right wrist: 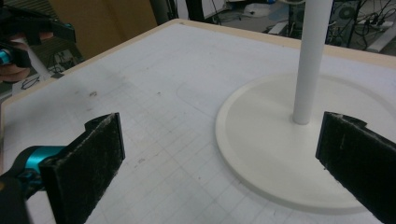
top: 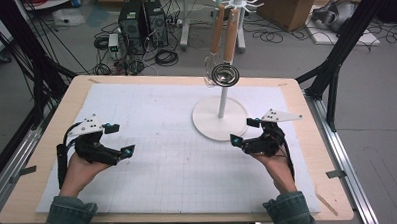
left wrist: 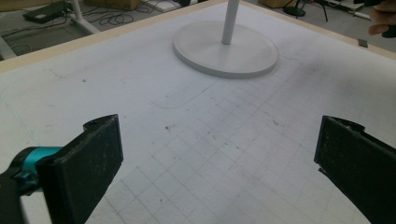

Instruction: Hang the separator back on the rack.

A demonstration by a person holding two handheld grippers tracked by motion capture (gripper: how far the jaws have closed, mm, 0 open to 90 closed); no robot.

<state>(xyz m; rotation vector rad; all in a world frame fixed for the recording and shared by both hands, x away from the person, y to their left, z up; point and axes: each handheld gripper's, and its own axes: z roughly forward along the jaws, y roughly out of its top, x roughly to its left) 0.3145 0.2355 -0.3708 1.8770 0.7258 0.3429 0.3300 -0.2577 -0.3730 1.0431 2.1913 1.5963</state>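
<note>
A white rack stand [top: 220,118] with a round base and an upright pole stands right of the mat's middle; its base [left wrist: 225,50] and base [right wrist: 280,144] show in both gripper views. From hooks at its top hang two wooden-handled utensils [top: 224,36], and a coiled wire whisk head [top: 224,74] dangles beside the pole. My left gripper [top: 120,140] rests low over the mat's left side, open with nothing between its jaws. My right gripper [top: 242,131] is just right of the stand's base, open and empty.
A white gridded mat [top: 168,153] covers the wooden table [top: 307,118]. Behind the table, computer towers [top: 142,24], loose cables and cardboard boxes [top: 293,6] lie on the floor. Black frame posts [top: 335,62] flank the table.
</note>
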